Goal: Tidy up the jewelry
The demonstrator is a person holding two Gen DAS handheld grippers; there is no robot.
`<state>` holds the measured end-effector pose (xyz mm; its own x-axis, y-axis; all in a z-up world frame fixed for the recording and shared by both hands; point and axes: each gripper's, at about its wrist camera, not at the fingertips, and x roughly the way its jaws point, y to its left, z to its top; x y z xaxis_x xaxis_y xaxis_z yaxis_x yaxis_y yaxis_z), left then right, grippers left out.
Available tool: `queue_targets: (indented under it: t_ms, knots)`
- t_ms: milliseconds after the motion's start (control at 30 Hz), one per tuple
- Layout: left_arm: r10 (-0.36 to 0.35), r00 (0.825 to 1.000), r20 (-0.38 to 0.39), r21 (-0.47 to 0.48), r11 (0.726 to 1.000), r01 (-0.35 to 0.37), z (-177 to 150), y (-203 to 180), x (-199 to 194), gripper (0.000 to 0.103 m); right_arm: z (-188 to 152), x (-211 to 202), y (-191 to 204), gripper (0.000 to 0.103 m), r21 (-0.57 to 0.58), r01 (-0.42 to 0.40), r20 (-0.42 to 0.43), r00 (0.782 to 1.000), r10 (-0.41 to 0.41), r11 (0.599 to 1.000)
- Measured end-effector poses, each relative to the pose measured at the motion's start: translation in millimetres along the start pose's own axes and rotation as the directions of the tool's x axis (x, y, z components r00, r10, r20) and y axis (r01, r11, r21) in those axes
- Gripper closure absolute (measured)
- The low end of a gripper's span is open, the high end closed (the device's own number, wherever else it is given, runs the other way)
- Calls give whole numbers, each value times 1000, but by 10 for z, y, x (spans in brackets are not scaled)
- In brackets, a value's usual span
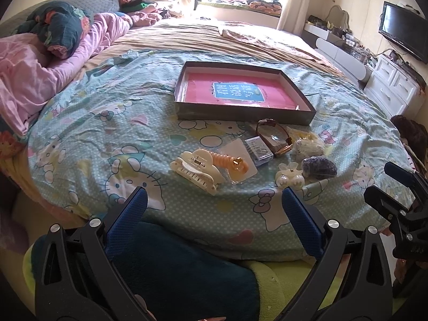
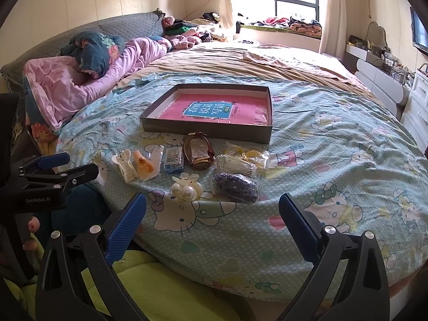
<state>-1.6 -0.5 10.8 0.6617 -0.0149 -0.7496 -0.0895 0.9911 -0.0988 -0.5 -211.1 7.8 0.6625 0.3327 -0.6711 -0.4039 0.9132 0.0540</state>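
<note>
Nothing is picked up yet — both the left gripper (image 1: 214, 200) and right gripper (image 2: 212, 208) hang spread and empty, the pearl clip (image 2: 186, 187) just ahead, the tray (image 2: 206, 129) beyond it — so the next move probably calls for closing on one piece.

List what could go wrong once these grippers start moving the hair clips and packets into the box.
1. The pearl clip and dark bead packet lie close to the bed's edge; a nudge might push them off.
2. The items sit crowded together, so the open right gripper or left gripper may catch two at once.
3. The box rests on a soft quilt, so pressing its rim could tip it.
</note>
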Motion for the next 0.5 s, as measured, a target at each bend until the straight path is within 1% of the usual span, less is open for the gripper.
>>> queue_targets:
  t_ms: [367, 500]
  knots:
    - [23, 1000, 3, -34, 999, -23, -43, 133, 11, 9, -1, 57, 138, 4, -50, -32, -6, 999, 32, 998]
    - [40, 999, -10, -37, 998, -40, -68, 212, 74, 9, 9, 138, 210, 4, -78, -58, -29, 998, 56, 995]
